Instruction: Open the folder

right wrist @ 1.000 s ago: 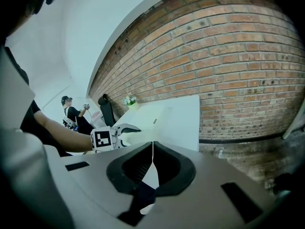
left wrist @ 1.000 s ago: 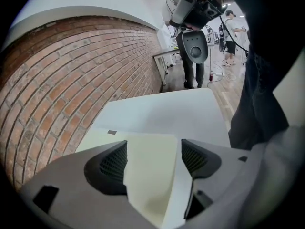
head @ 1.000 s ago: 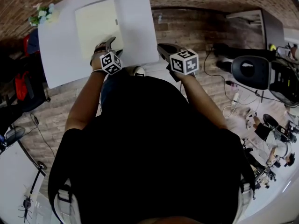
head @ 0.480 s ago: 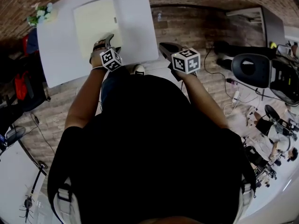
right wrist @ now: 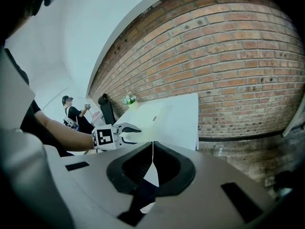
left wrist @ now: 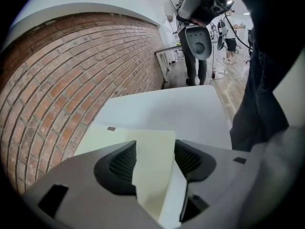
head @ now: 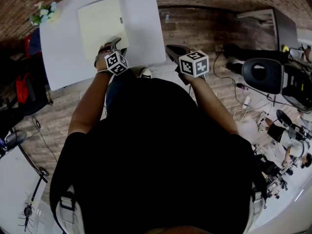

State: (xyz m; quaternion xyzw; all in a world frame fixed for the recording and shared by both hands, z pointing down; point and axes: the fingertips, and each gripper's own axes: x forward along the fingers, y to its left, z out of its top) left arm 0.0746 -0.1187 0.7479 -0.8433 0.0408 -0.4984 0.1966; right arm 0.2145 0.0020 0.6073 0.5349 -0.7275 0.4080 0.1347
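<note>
Brick flooring surrounds the white desk, where the pale folder lies flat, its long axis running away from the person. The left tongs straddle its near edge, jaws just narrowing but not yet pinching, presumably to catch the cover. The right tongs, pressed together and empty, hang beside the desk's edge.

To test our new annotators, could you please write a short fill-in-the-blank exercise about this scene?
1. The pale yellow folder lies on a white ___.
2. The right gripper has its jaws ___.
3. The wall beside the table is built of ___.
4. At the table's far left corner stands a small bunch of ___.
Missing words: table; shut; brick; flowers.
</note>
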